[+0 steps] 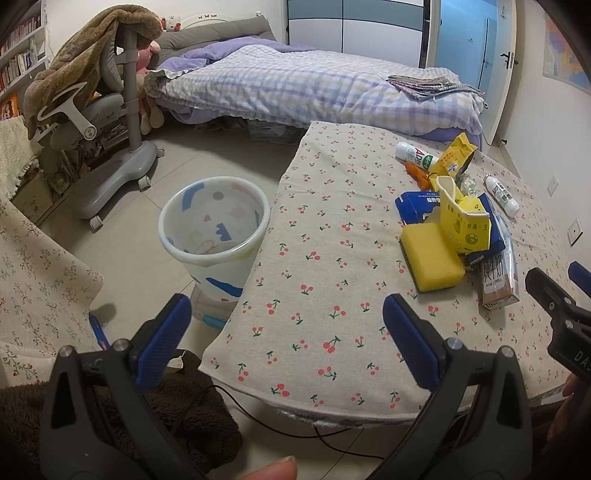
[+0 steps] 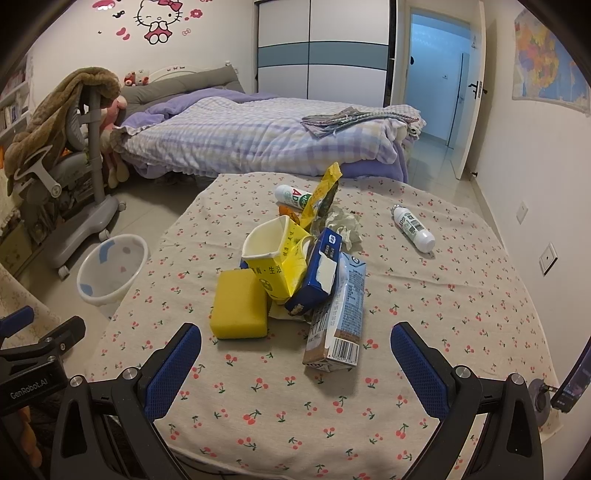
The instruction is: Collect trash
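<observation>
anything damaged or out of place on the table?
Yes. The yellow carton is torn open and crumpled, the blue box is ripped and leans on it, and the milk carton lies tipped over. The yellow sponge sits intact among the trash.

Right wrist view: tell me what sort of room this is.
Most likely a child's bedroom: a bed with a purple checked quilt, a cartoon cat sticker on the wall, and a wardrobe beside the open door.
</observation>
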The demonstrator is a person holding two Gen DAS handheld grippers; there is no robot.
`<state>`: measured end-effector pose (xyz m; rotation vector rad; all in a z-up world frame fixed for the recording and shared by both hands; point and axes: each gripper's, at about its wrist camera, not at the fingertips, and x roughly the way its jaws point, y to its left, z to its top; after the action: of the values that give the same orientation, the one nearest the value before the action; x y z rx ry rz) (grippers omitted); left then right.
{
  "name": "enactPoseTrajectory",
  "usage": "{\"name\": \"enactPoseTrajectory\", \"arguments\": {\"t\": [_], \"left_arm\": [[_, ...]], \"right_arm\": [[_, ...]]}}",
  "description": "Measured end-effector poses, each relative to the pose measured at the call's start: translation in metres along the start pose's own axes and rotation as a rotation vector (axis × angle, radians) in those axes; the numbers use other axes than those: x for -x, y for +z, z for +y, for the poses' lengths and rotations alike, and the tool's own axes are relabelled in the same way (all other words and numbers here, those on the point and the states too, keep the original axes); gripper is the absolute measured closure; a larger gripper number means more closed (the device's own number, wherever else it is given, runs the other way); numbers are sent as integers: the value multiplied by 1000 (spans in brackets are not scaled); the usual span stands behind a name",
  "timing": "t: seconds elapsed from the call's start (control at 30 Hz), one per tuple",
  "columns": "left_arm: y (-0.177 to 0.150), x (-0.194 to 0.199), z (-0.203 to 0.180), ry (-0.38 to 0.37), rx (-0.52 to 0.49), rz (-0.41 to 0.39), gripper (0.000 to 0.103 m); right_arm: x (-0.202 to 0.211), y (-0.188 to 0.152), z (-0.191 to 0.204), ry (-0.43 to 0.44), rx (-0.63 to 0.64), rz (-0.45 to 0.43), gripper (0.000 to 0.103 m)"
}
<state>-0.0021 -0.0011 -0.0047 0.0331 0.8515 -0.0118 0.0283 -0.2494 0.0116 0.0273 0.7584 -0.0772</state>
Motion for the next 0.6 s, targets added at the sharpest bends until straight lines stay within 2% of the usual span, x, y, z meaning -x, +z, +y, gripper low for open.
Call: {"name": "enactPoseTrajectory", "arguments": {"t": [0.6], "left_arm": [[3, 3, 8, -3, 6, 9, 0]], "right_arm": [[-3, -2, 4, 1, 0, 1, 0]]}}
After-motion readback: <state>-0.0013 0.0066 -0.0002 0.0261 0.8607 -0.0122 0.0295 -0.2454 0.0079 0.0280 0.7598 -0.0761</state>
